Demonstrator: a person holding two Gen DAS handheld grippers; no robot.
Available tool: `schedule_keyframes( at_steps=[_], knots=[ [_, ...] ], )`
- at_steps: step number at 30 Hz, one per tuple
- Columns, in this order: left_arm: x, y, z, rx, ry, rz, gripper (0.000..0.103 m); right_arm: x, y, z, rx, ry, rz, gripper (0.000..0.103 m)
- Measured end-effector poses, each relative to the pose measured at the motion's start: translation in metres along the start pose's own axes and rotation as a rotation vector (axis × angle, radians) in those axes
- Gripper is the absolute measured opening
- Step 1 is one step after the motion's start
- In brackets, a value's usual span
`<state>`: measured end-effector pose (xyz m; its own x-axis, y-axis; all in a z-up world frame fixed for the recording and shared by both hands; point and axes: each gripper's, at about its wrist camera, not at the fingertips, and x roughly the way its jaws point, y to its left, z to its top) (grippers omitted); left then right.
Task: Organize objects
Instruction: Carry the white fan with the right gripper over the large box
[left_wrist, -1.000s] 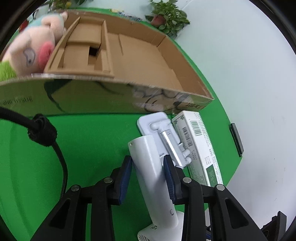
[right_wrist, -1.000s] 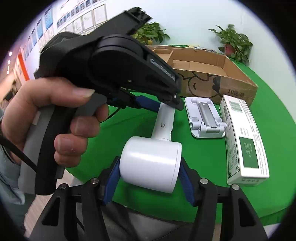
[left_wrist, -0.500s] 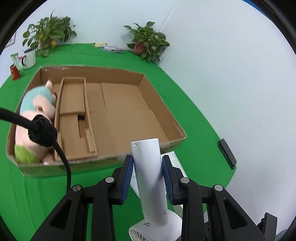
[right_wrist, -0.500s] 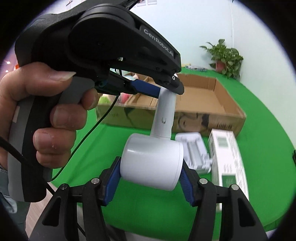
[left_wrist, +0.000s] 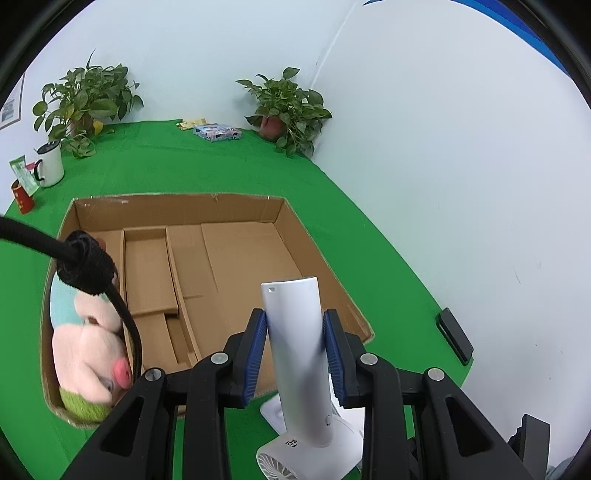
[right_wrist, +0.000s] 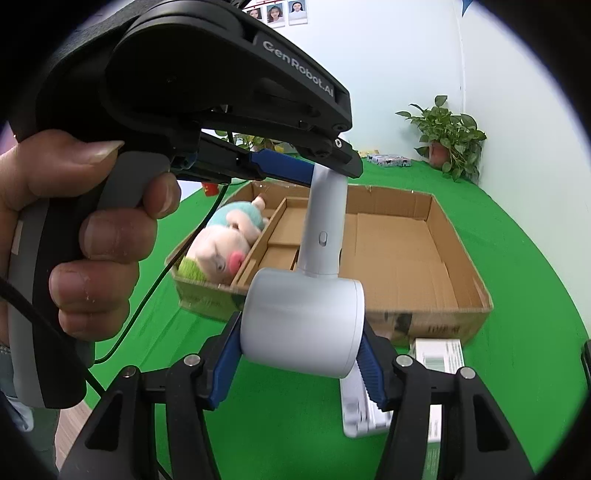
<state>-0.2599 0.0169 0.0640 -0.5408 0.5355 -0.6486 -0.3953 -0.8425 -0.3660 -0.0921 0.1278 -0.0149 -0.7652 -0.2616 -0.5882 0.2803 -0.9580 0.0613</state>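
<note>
The left hand-held gripper (left_wrist: 295, 350) is closed on the white handle of a small fan (left_wrist: 299, 354), its blue pads pressed against both sides of the tube. The right hand-held gripper (right_wrist: 297, 360) clamps the fan's round head between its blue pads, so both grip the one fan, held in the air above the green surface (left_wrist: 221, 162). A hand (right_wrist: 74, 236) wraps the left gripper's handle. Just beyond lies an open cardboard box (left_wrist: 317, 254), with a plush pig (left_wrist: 88, 343) in its left compartment. A white stand (right_wrist: 356, 410) and a white carton (right_wrist: 439, 354) lie on the surface in front of the box.
</note>
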Motion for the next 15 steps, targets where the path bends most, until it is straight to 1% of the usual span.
schedule_keyframes(
  at_steps=[6,15],
  knots=[
    [0.018,0.01,0.04,0.017,-0.003,0.006,0.028,0.018,-0.009,0.02,0.001,-0.009,-0.005,0.056],
    [0.055,0.037,0.085,0.022,0.015,0.018,0.028,0.047,-0.014,0.04,-0.002,-0.001,0.008,0.056]
  ],
)
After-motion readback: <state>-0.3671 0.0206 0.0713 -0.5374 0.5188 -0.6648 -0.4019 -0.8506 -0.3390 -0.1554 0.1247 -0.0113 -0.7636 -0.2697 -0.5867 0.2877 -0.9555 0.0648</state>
